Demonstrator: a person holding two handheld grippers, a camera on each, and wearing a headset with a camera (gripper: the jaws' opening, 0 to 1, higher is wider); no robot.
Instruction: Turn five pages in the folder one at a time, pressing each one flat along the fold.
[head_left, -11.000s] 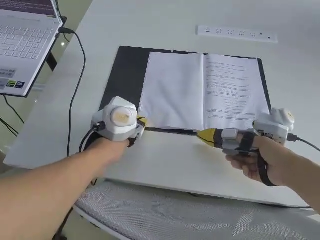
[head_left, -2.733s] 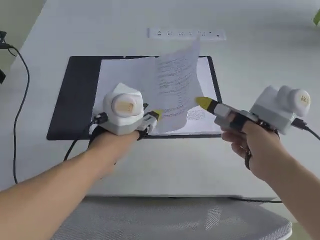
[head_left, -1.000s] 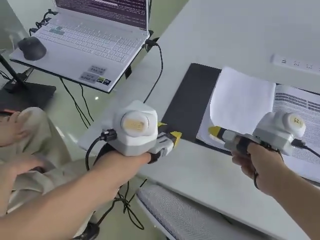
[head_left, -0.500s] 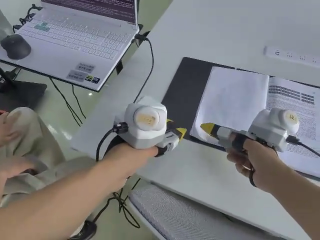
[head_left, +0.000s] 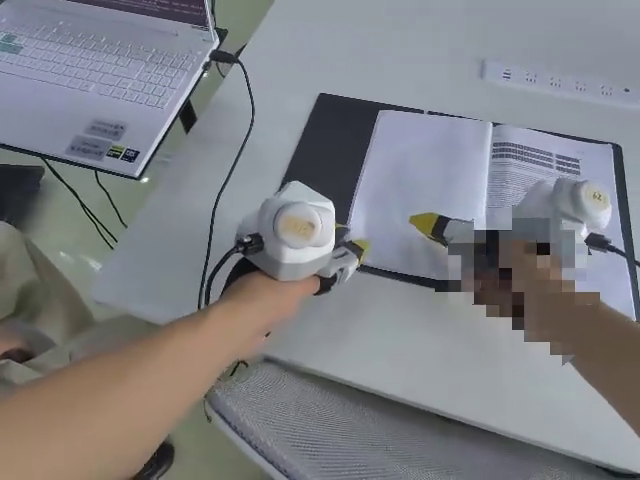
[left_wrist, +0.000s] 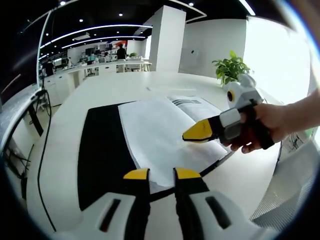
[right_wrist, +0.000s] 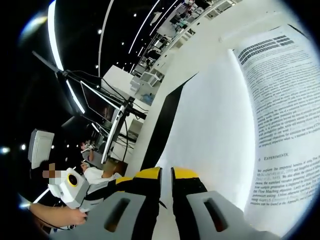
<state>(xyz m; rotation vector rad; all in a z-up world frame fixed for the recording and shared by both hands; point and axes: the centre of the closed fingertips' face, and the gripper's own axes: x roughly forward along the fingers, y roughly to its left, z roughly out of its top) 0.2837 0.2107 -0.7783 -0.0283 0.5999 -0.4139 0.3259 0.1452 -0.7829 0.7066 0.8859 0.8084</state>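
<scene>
A big white table (head_left: 400, 40) holds all the things. The black folder (head_left: 325, 140) lies open and flat on it, out in front of the person. The left side of the folder shows a bare strip of black cover. Next to that lies a blank white page (head_left: 420, 180). On the right lies a page full of small print (head_left: 545, 170), with bold dark lines at the top. The two pages meet at the fold in the middle, and both look flat.

A white laptop (head_left: 100, 70) sits open at the far left, on a lower stand beside the table. A thin black cable (head_left: 235, 150) runs from it down past the table edge.

The left gripper (head_left: 355, 248) is at the near edge of the folder, by the near left corner of the blank page. Its yellow jaws sit close together with only a thin gap, and nothing is between them.

The right gripper (head_left: 428, 224) points left, low over the near part of the blank page. Its jaws are pressed close too, and they hold nothing. I cannot tell if its tip touches the paper.

A long white power strip (head_left: 560, 82) lies on the table behind the folder. In the left gripper view a small green plant (left_wrist: 231, 70) stands far back on the table.
</scene>
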